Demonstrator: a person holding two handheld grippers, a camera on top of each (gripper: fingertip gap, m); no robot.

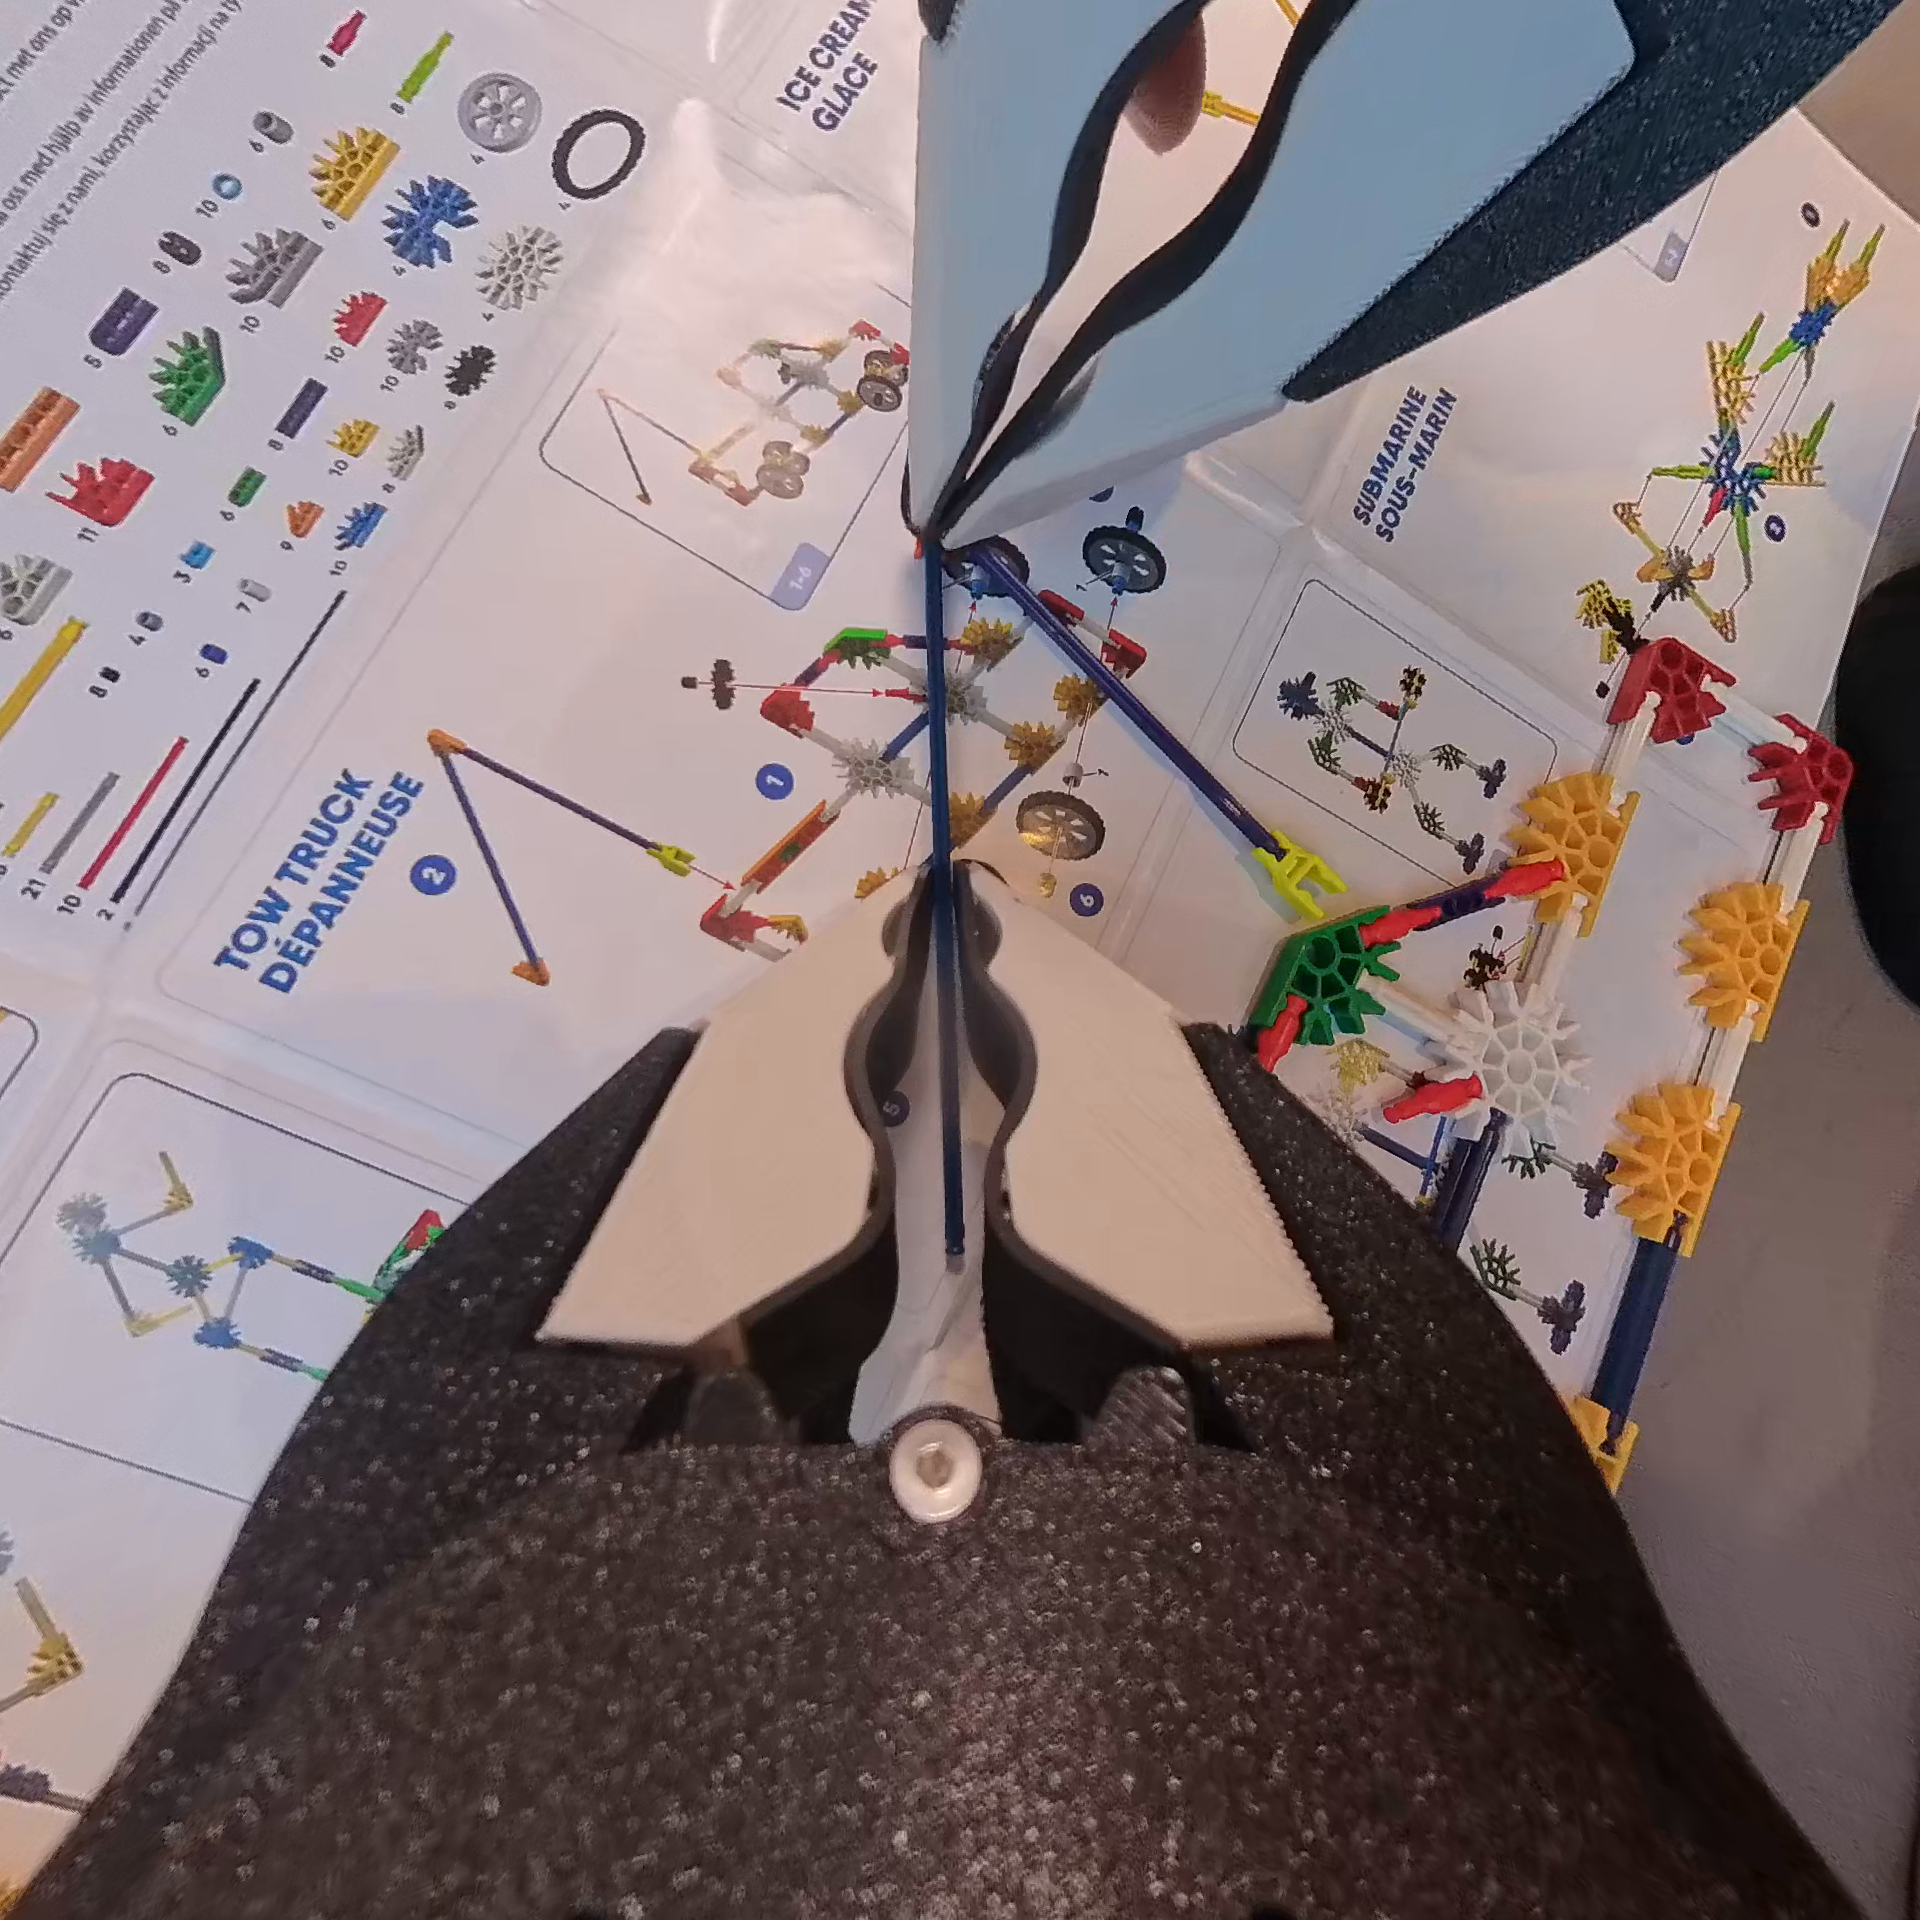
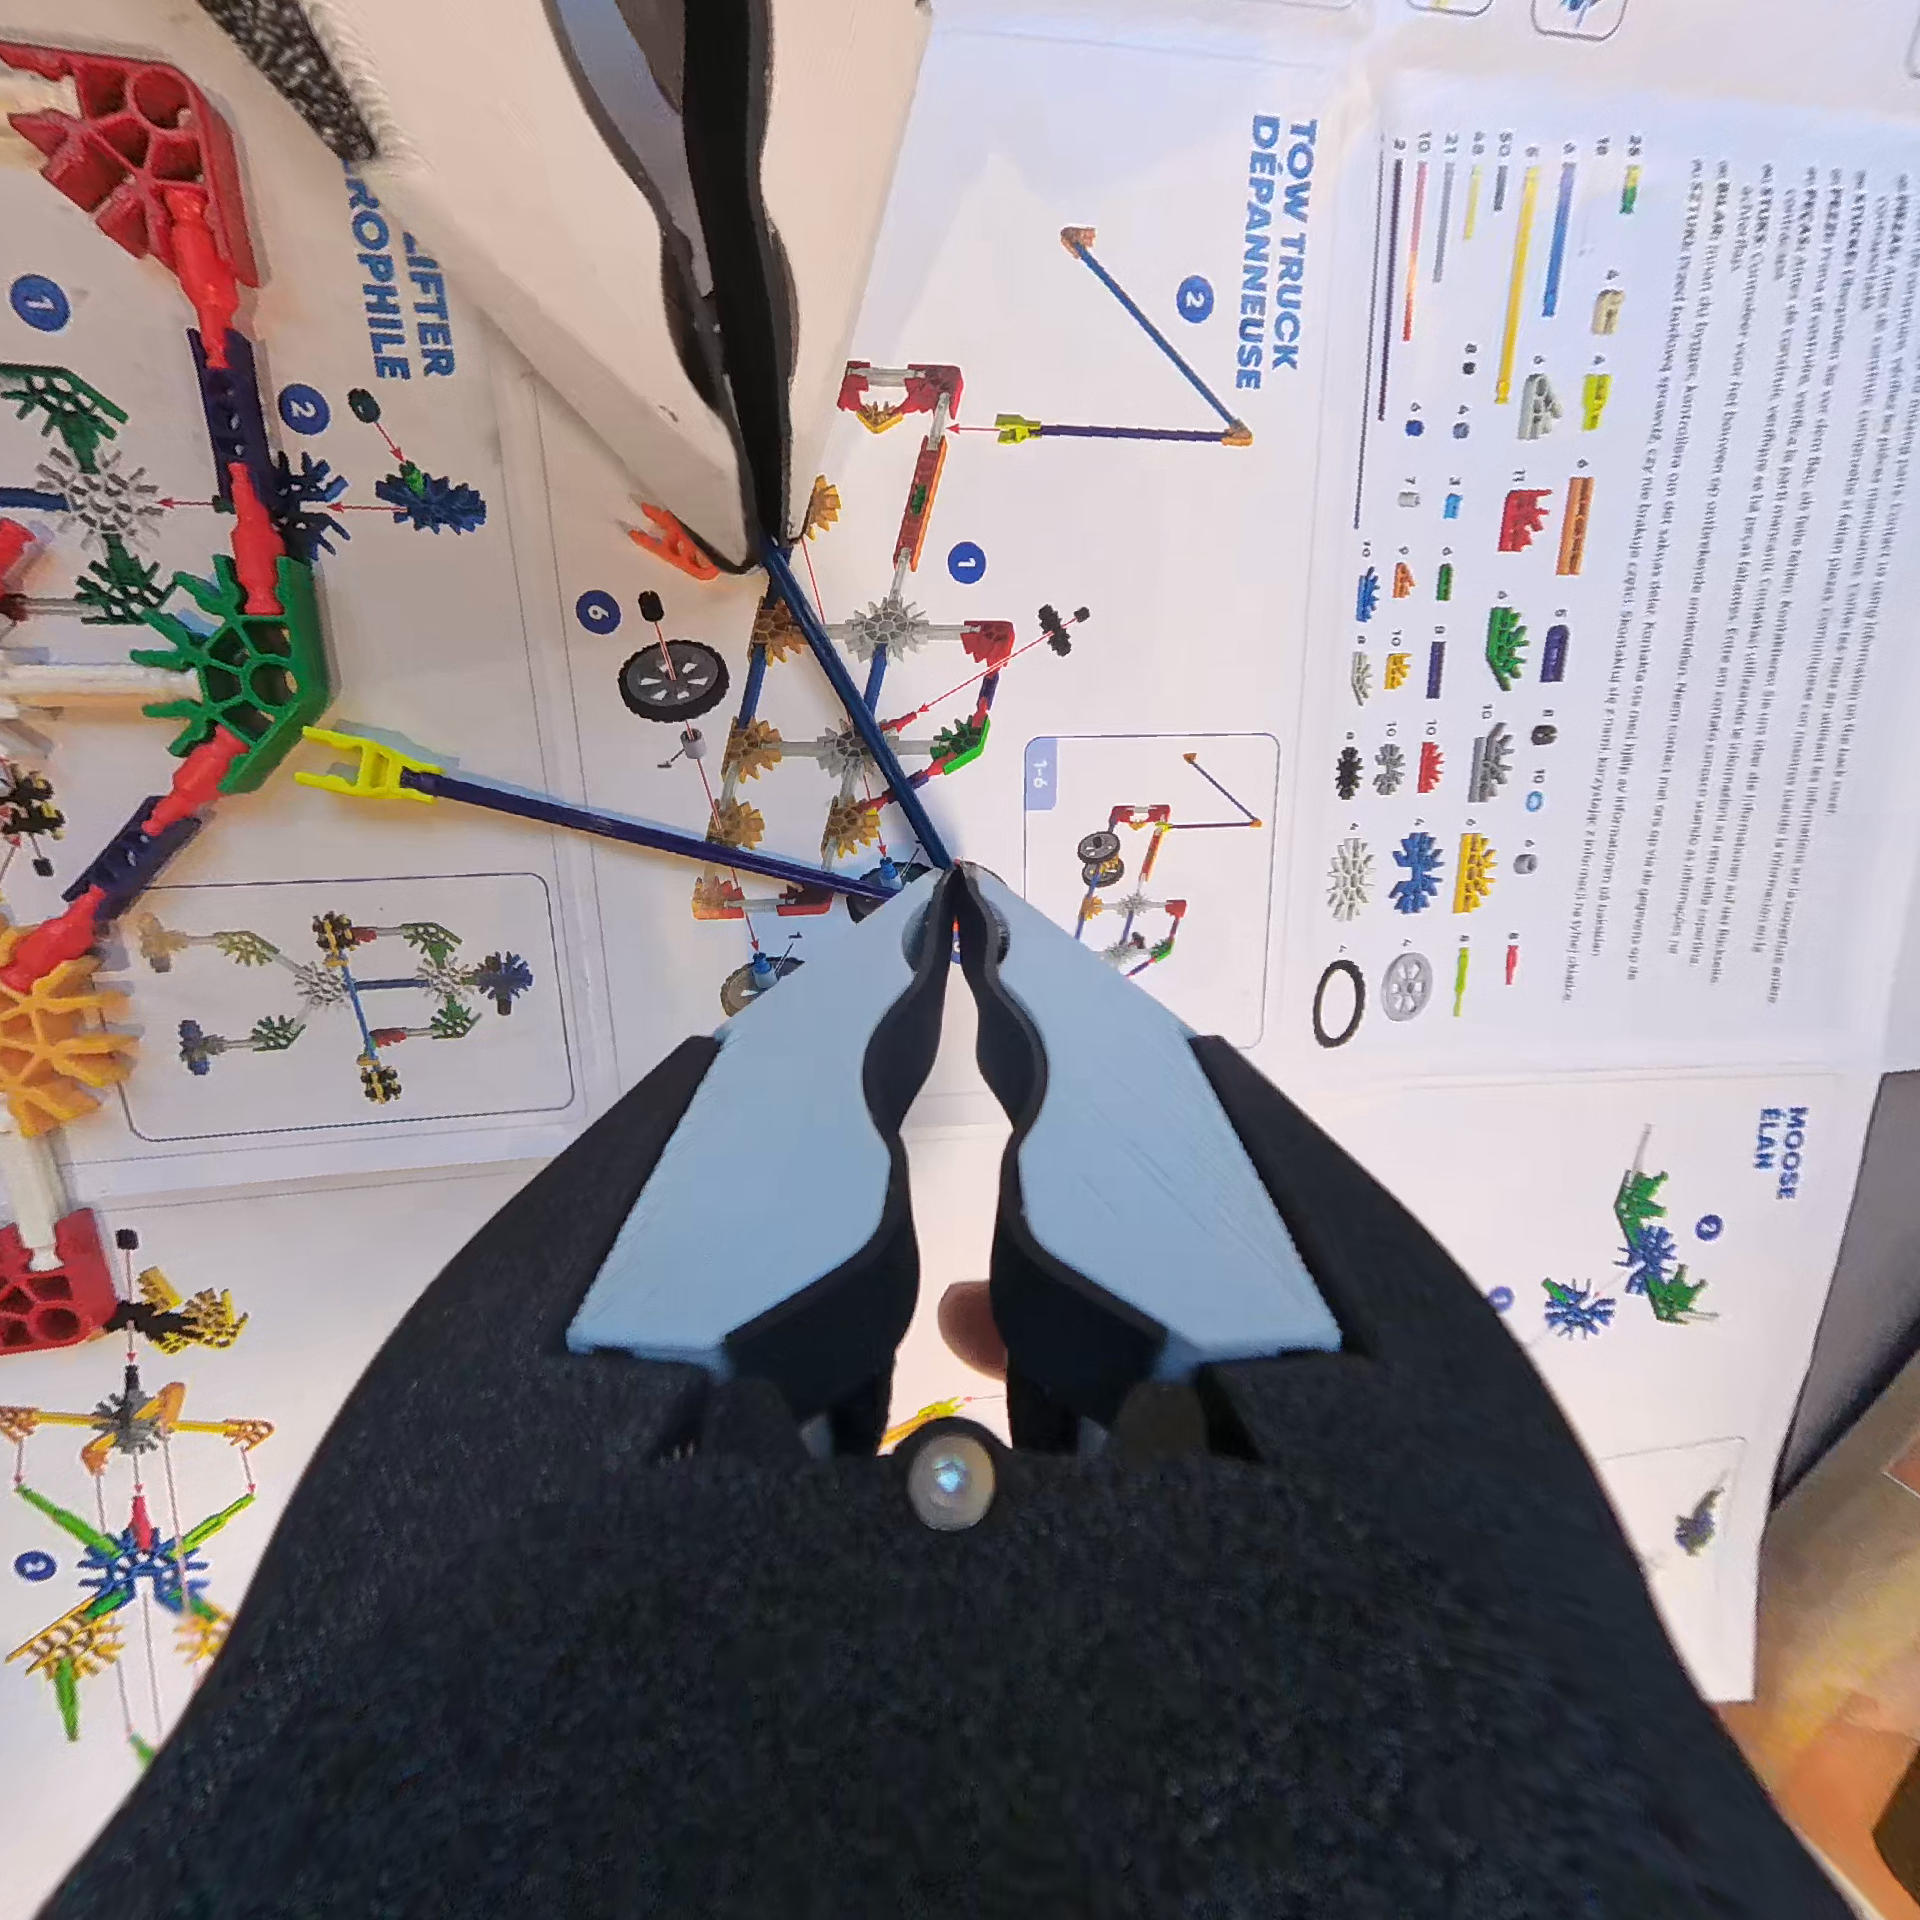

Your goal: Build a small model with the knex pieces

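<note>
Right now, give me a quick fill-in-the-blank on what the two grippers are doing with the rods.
1. The left gripper is shut on a thin ___ rod.
2. The second rod ends in a ___ connector.
3. The right gripper is shut where ___ rods meet.

Missing words: blue; yellow; two

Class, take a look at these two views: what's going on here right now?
Two hand-held grippers work above a printed building-toy instruction sheet. The left hand-held gripper, with white fingers, is shut on a thin dark blue plastic rod. The right hand-held gripper, with light blue fingers, pinches the point where that rod meets a second dark blue rod ending in a yellow clip connector. A partly built multicoloured toy frame lies beside them.
</note>
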